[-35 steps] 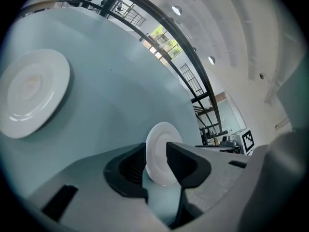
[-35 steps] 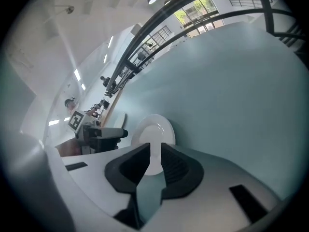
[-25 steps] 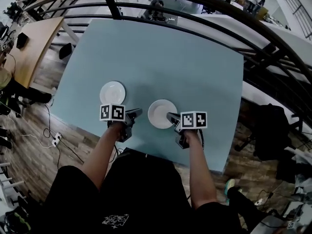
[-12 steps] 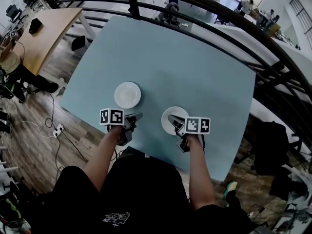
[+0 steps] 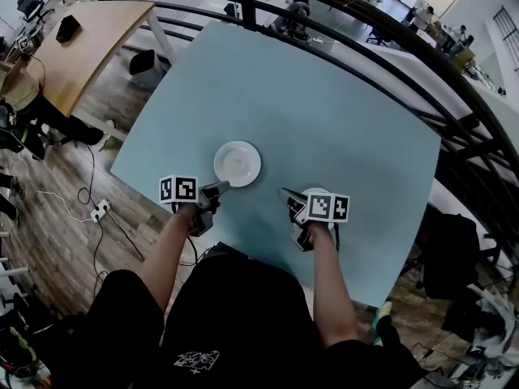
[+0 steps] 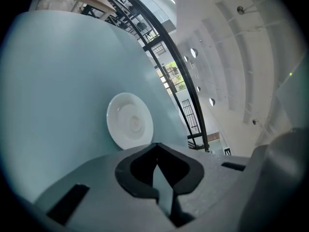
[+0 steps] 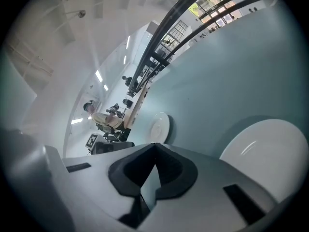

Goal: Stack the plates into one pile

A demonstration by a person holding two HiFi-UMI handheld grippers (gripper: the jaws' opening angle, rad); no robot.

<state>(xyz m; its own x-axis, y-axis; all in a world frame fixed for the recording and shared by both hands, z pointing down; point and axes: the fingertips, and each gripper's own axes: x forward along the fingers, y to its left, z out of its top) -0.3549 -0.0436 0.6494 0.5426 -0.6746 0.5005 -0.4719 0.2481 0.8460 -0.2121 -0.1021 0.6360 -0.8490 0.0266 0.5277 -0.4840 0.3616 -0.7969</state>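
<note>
The left gripper (image 5: 219, 188) and right gripper (image 5: 286, 194) are both pressed together on nothing; one plate (image 5: 237, 164) lies just ahead of the left, the other plate (image 7: 270, 149) beside the right, well apart on the table (image 5: 324, 104). Closed jaws could only shove a plate; the right one, nearer the table's edge, might slide off.

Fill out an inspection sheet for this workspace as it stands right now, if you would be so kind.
Surface: light blue table, holding only the plates.
Job's things: two white plates, apart and not yet stacked; left plate ahead of the left gripper, right plate beside the right gripper.
Clutter: nothing seen on the table.
Grippers: left gripper fingers together, empty; right gripper fingers together, empty.
Cables: a wired power strip on the wooden floor, left of the table.
Surroundings: black railing beyond the table; wooden desk at far left.
</note>
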